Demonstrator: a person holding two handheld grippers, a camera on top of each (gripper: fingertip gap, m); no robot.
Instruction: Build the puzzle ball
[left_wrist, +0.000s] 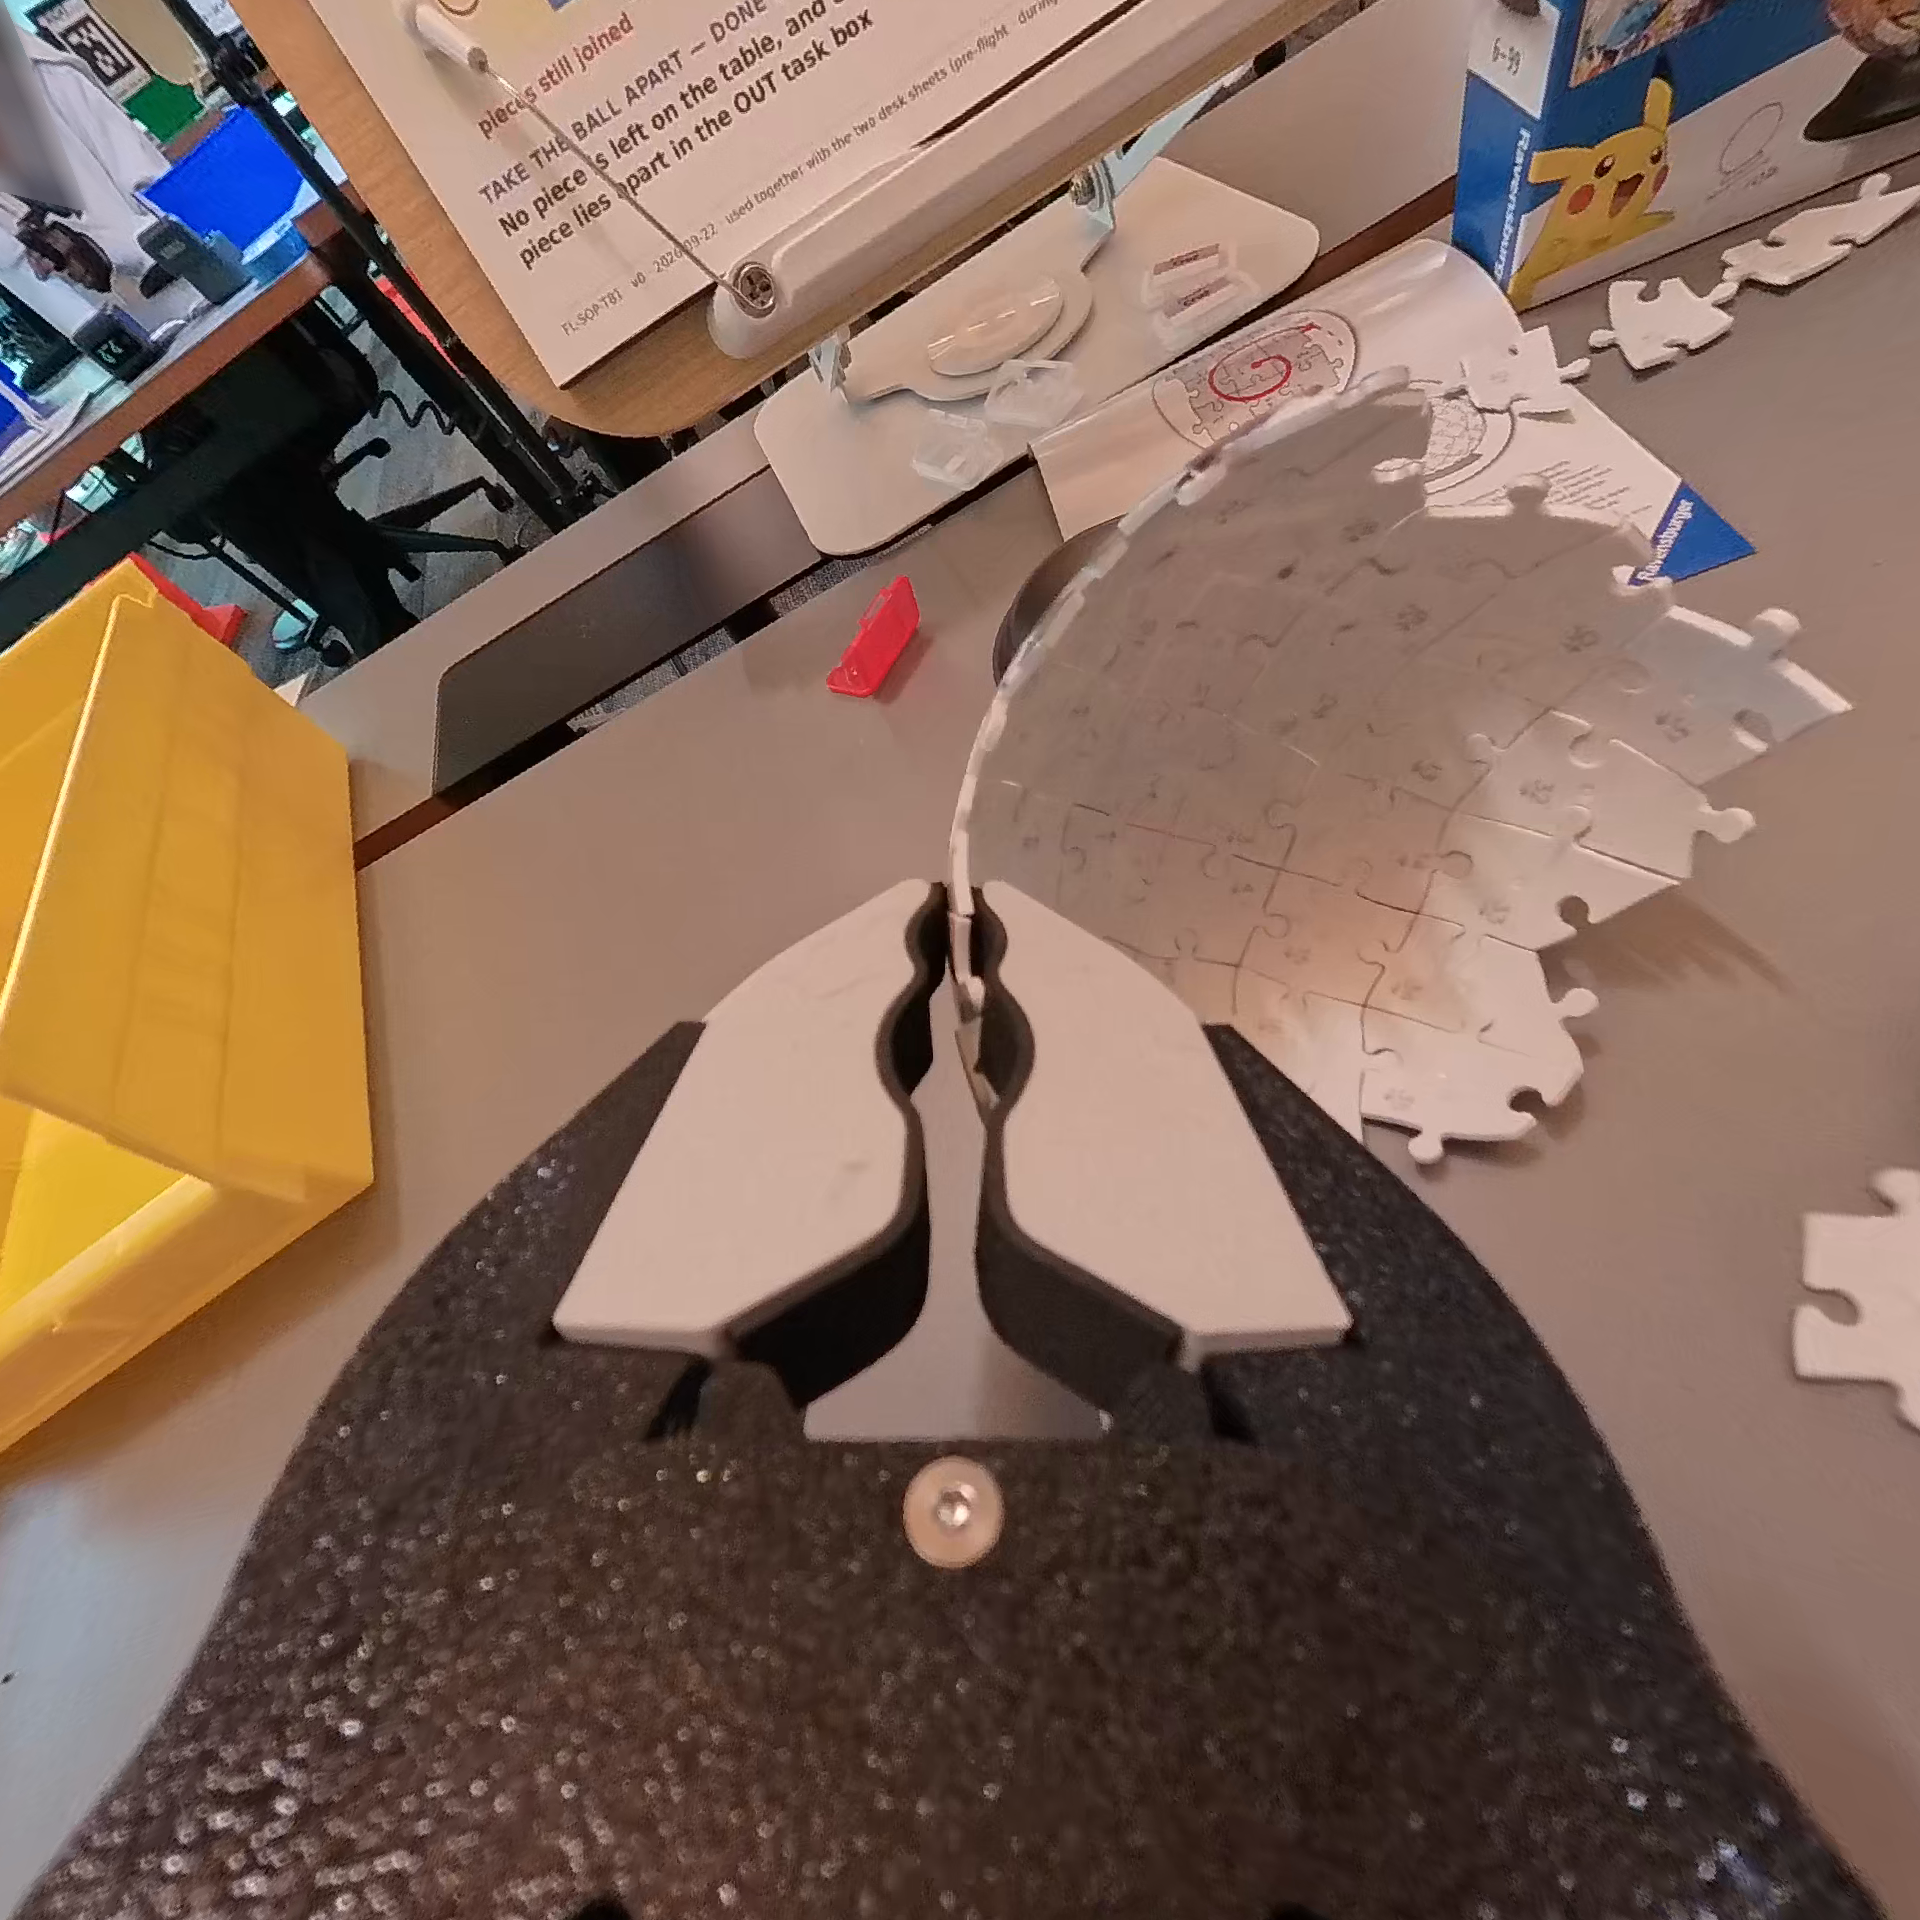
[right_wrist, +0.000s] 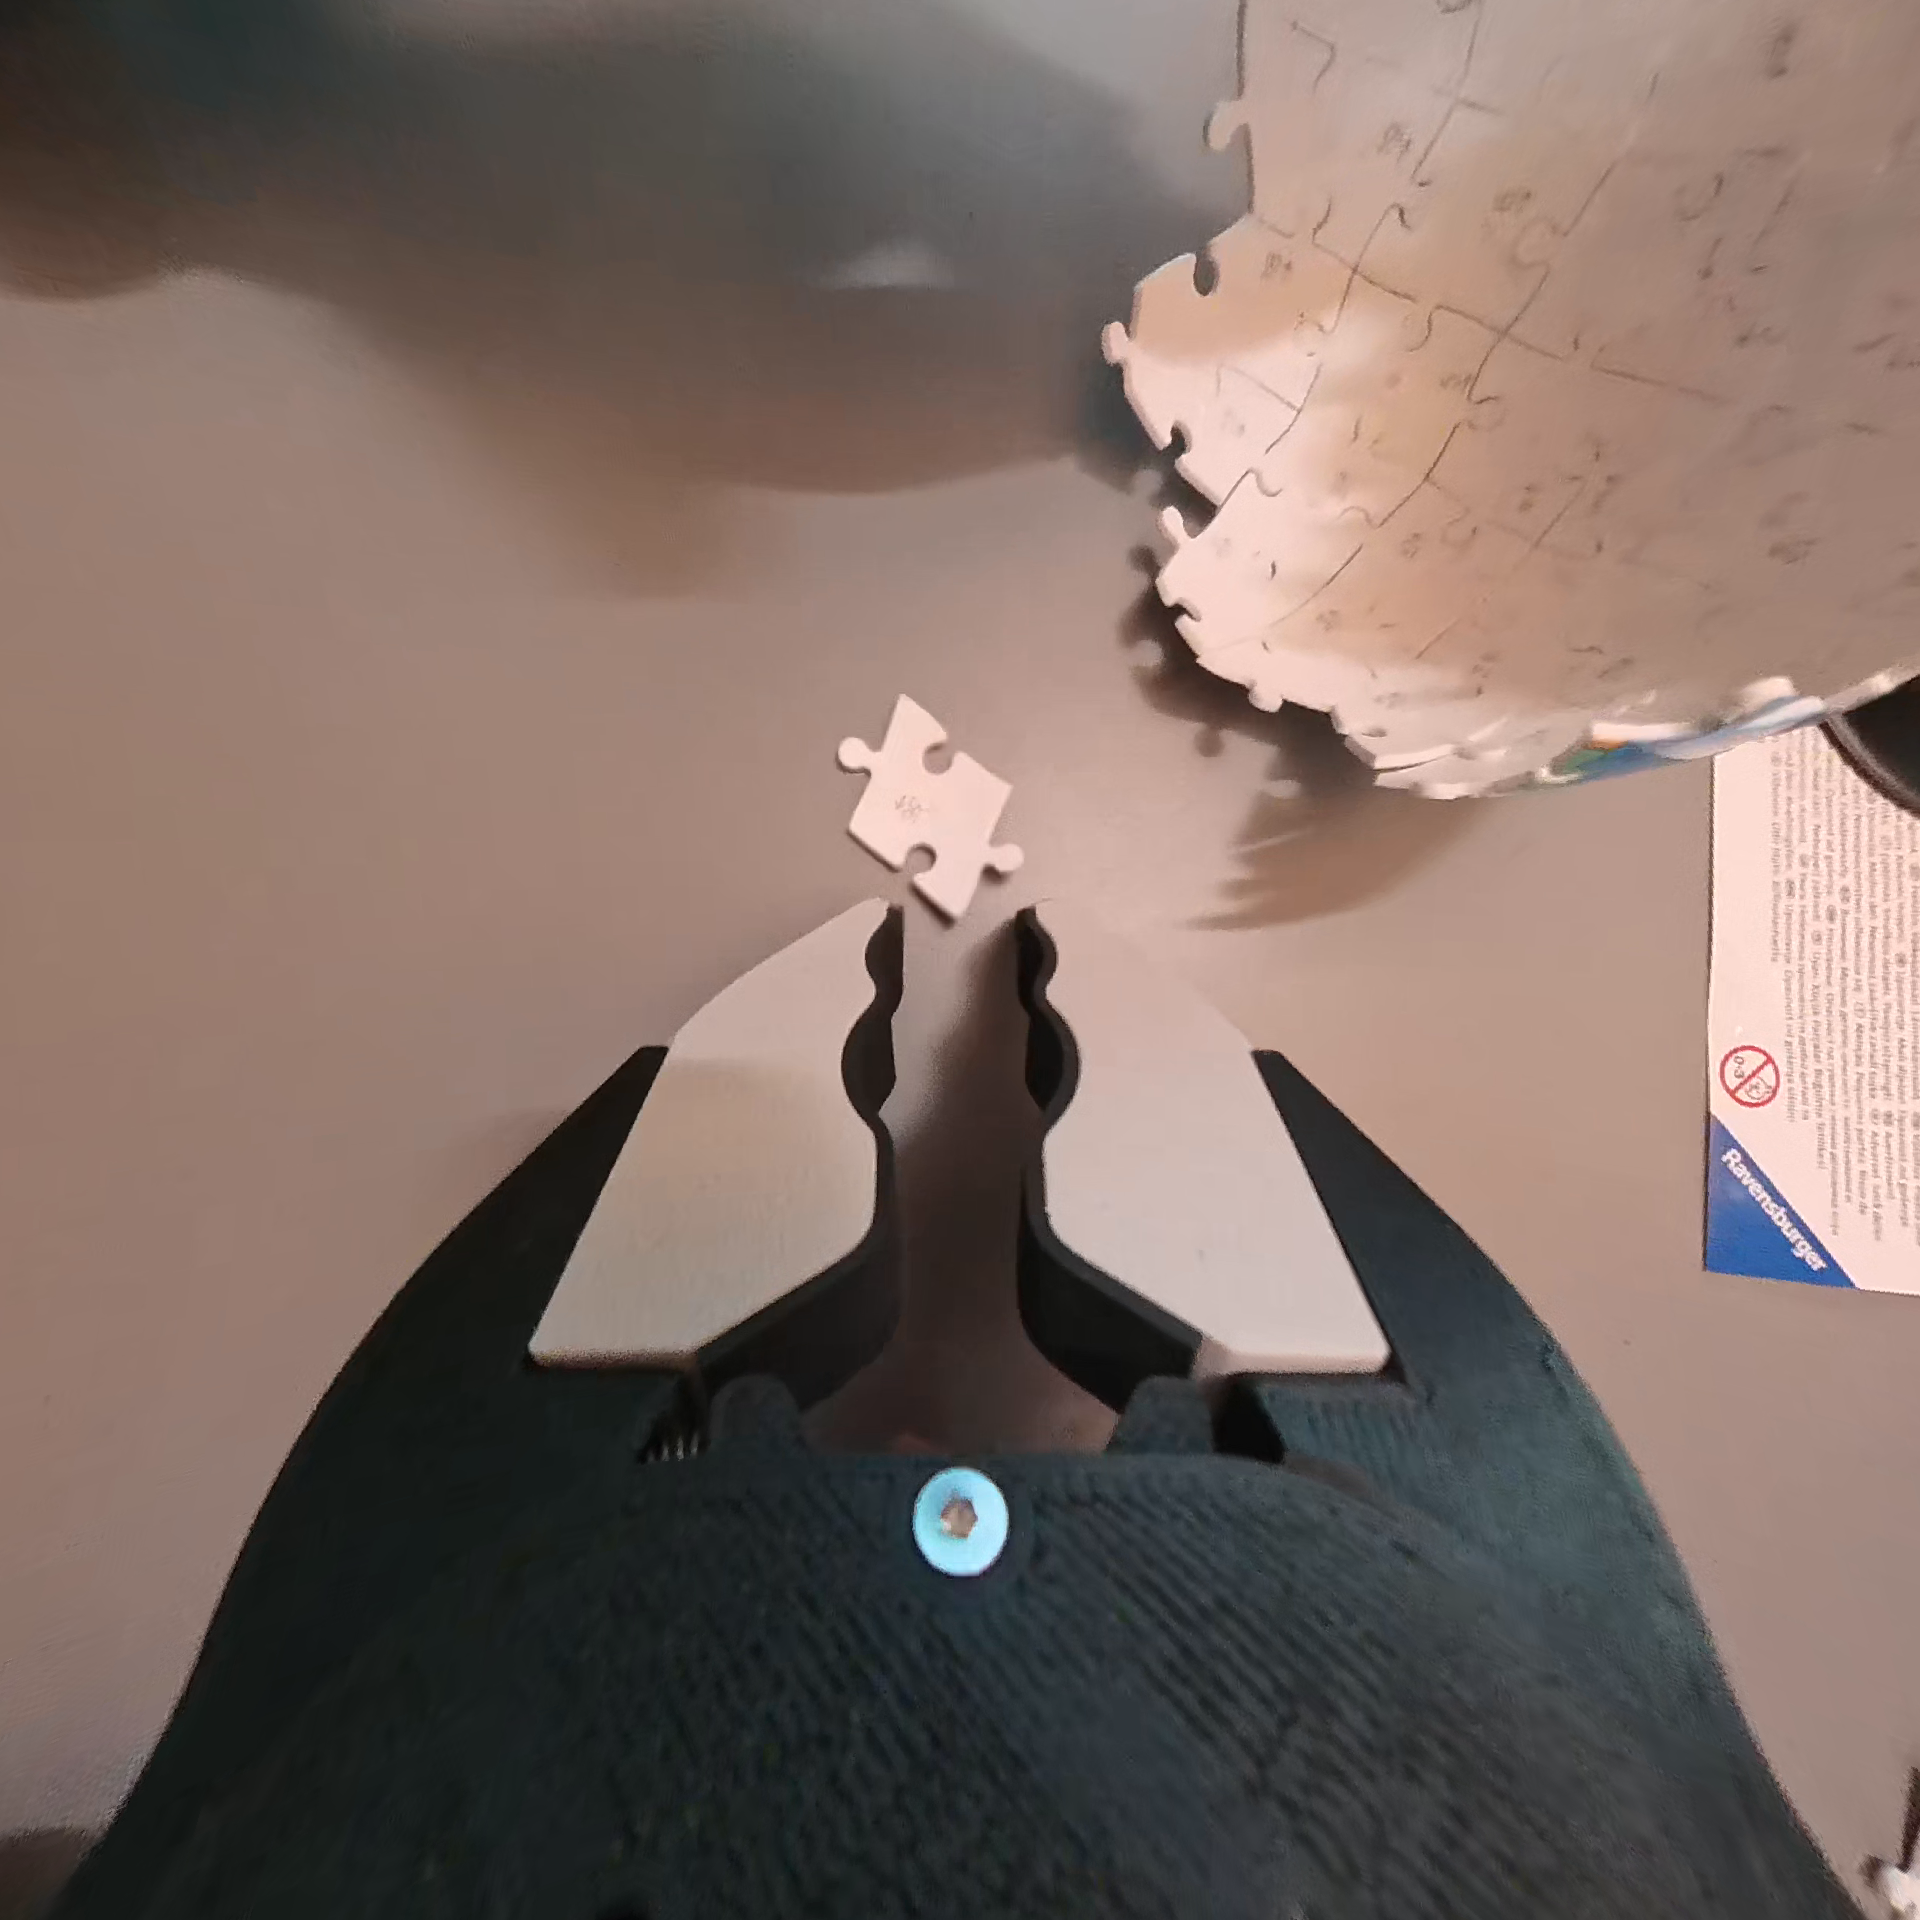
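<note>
On the grey table (left_wrist: 644, 935), propped on edge with its hollow, white inner side showing, stands the half-built puzzle ball (left_wrist: 1340, 790). The left gripper (left_wrist: 961, 935) is clamped on the shell's near rim and holds it up. Just in front of the shell, apart from it, one loose piece (right_wrist: 928, 805) lies flat; the right gripper (right_wrist: 956, 925) hovers right behind that piece, its jaws parted and holding nothing. A few more loose pieces (left_wrist: 1865, 1283) lie beside the shell, an instruction leaflet (right_wrist: 1813, 997) sits just beyond it, the puzzle box (left_wrist: 1621, 135) stands further back, and a yellow bin (left_wrist: 166, 987) is well off to the shell's other side.

The step in hand looks like fetching the next piece. The thin, flat piece will probably need its edge caught, then lining up with a matching notch on the jagged rim while the left gripper steadies the shell.
</note>
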